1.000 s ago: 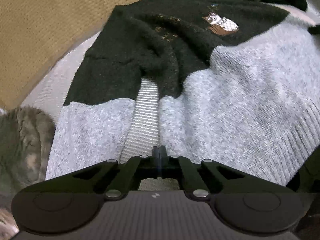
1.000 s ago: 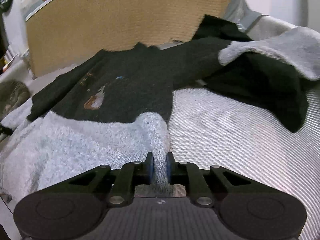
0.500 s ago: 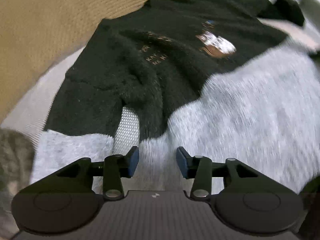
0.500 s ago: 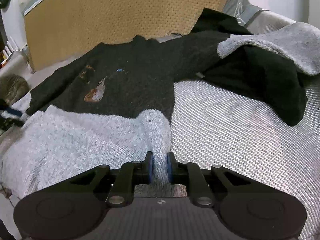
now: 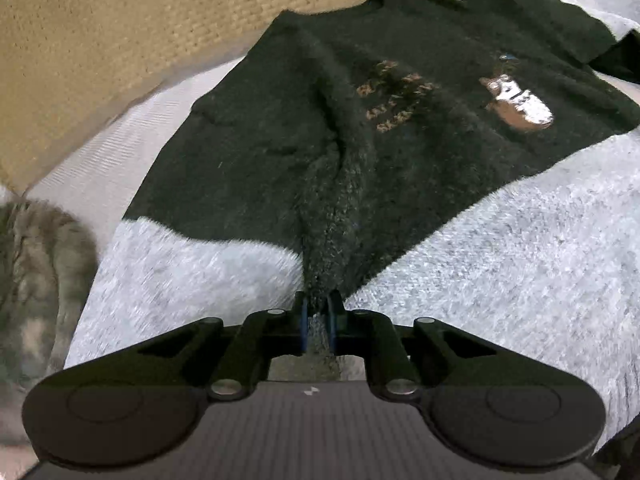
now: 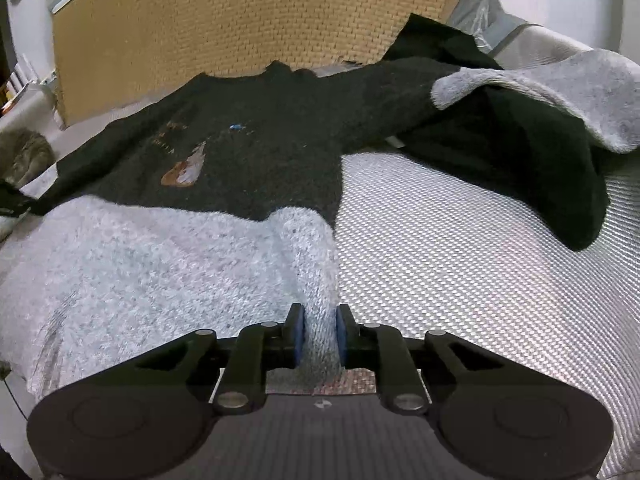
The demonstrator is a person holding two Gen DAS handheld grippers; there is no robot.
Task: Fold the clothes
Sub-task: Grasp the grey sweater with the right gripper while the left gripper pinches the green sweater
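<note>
Home: woven headboard (image 6: 248,24), bedding (image 6: 460,248)

Your left view smears the sweater (image 5: 400,152) lettering unreadable; the furry grey mass (image 5: 36,280) at its left edge is cut off, unidentifiable.

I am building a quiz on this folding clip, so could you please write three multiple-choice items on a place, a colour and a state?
1. Where does the furry animal lie from the sweater?
A left B right C on top
2. The sweater's lower band is
A red B light grey C yellow
3. The right gripper is
A wide open, empty B shut on sweater fabric C out of view

Key: 1 A, it shows at the left edge of both views. 2 B, pale grey knit below the dark chest. 3 B, grey knit sits pinched between its jaws.
</note>
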